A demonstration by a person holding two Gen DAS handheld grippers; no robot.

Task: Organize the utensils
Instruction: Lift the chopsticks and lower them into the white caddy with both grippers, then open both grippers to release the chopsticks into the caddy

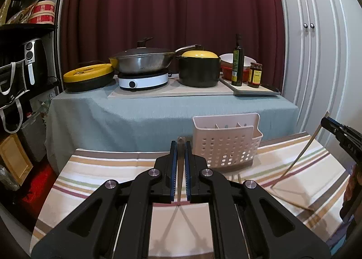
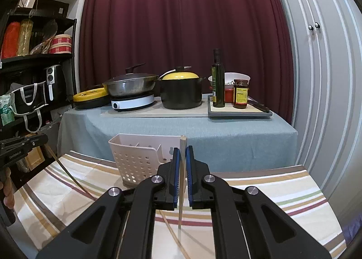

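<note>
My left gripper [image 1: 181, 143] is shut on a thin chopstick [image 1: 180, 168] that stands nearly upright, its lower tip on the striped tablecloth [image 1: 101, 180]. Just right of it stands a white perforated utensil caddy [image 1: 226, 146] with dividers. At the right edge, my right gripper [image 1: 327, 122] holds a pale chopstick [image 1: 301, 152] slanting down to the cloth. In the right wrist view, the right gripper [image 2: 182, 148] is shut on that pale chopstick [image 2: 182, 168], close to the caddy [image 2: 135, 157]. The left gripper [image 2: 44, 139] shows at far left with its darker chopstick [image 2: 67, 173].
Another chopstick [image 2: 172, 231] lies on the cloth under the right gripper, and fork tines [image 1: 235, 177] peek out by the caddy. Behind is a grey-covered table [image 1: 158, 109] with pots, an induction cooker, an oil bottle [image 1: 237, 62] and jars. Black shelves stand left, white cupboard doors right.
</note>
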